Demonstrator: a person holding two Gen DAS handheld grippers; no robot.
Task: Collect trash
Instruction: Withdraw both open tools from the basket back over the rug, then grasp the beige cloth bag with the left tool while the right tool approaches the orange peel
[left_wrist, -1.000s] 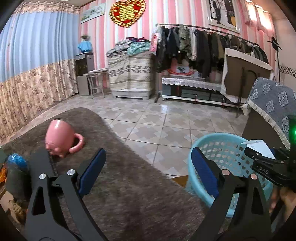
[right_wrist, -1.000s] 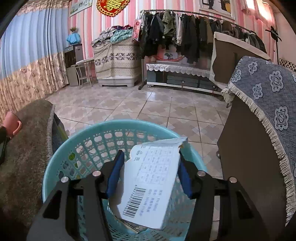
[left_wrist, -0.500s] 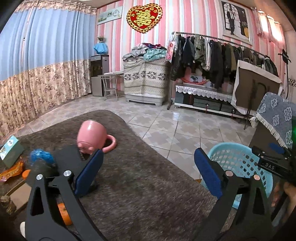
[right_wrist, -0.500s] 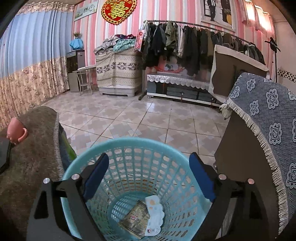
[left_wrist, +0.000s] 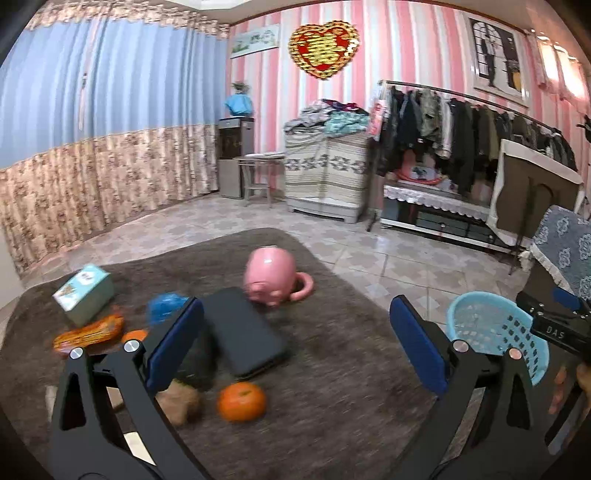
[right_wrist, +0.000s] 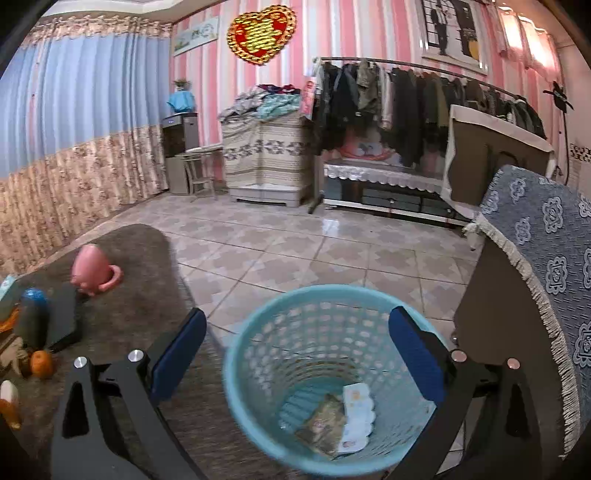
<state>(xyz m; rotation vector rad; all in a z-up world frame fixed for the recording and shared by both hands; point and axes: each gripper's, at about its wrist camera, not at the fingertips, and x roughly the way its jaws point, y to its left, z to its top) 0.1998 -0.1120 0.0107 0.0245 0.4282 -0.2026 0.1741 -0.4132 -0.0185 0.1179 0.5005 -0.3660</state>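
My right gripper (right_wrist: 297, 315) hovers over the light blue mesh basket (right_wrist: 236, 354), its jaws opening with nothing between them. A white printed paper (right_wrist: 356, 410) and a dark wrapper (right_wrist: 325, 421) lie at the basket's bottom. My left gripper (left_wrist: 295, 306) stands open and empty above the brown-clothed table (left_wrist: 332, 387). On the table lie an orange snack wrapper (left_wrist: 88, 332), a crumpled blue piece (left_wrist: 166, 310) and a brownish lump (left_wrist: 181, 402). The basket (left_wrist: 491, 325) stands on the floor off the table's right end.
Also on the table are a pink mug on its side (left_wrist: 271, 275), a black flat case (left_wrist: 243, 332), an orange fruit (left_wrist: 242, 402) and a teal box (left_wrist: 85, 295). A cabinet under a blue patterned cloth (right_wrist: 535, 258) stands right of the basket. Tiled floor lies beyond.
The right gripper opened and let go of the white paper, which dropped into the basket, and it rose. The left gripper swung left over the table, bringing more objects into view.
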